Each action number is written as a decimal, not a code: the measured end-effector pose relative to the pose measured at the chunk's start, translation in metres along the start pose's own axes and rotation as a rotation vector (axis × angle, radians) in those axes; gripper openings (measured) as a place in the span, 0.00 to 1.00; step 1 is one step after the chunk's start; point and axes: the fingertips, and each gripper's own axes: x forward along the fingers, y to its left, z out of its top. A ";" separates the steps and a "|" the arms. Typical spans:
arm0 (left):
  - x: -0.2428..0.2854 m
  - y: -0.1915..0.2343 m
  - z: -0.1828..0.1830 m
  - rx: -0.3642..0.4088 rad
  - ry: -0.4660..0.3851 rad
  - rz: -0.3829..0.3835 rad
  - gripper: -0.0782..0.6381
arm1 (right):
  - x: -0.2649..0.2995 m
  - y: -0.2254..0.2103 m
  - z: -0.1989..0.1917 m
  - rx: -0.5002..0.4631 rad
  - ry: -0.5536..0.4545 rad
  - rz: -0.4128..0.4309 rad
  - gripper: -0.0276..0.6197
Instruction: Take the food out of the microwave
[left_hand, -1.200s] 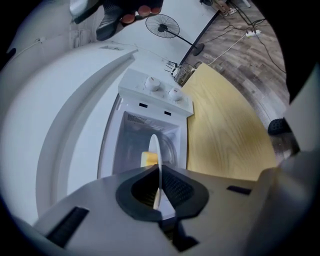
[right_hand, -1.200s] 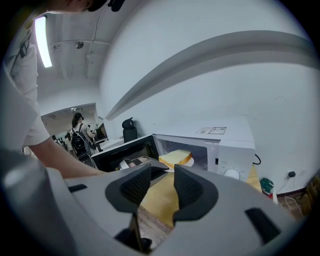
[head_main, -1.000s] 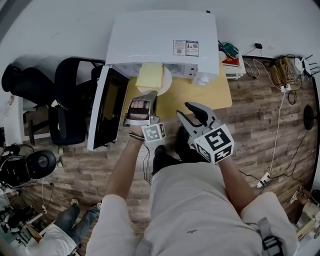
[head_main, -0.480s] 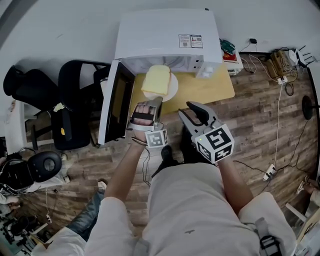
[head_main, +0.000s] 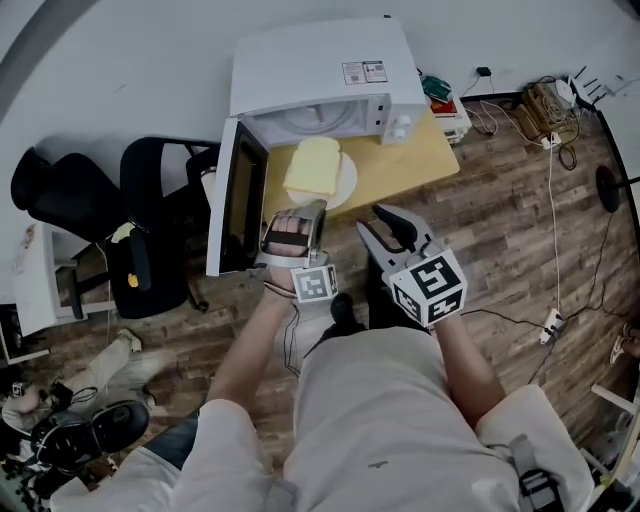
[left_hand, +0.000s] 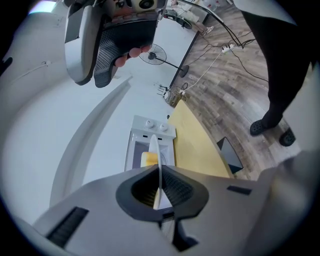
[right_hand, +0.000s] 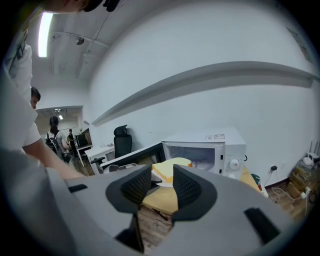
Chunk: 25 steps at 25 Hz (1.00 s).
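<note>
The microwave (head_main: 315, 65) is glossy white, the plate (head_main: 346, 183) smooth and glazed, the table (head_main: 405, 170) matt yellow, the floor (head_main: 520, 220) grained wood.

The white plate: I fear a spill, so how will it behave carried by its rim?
Clamped at one rim edge by the left gripper, the plate looks stiff but probably front-heavy and may droop. The yellow food lies loose and could slide if tilted.
</note>
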 end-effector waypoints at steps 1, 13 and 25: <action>-0.004 0.002 0.001 0.006 -0.001 0.002 0.13 | -0.005 0.002 0.000 -0.001 -0.004 -0.009 0.23; -0.048 0.046 0.018 -0.010 -0.056 0.044 0.13 | -0.044 0.031 0.000 -0.012 -0.052 -0.093 0.22; -0.068 0.077 0.013 0.006 -0.064 0.057 0.13 | -0.055 0.056 0.009 -0.031 -0.092 -0.130 0.14</action>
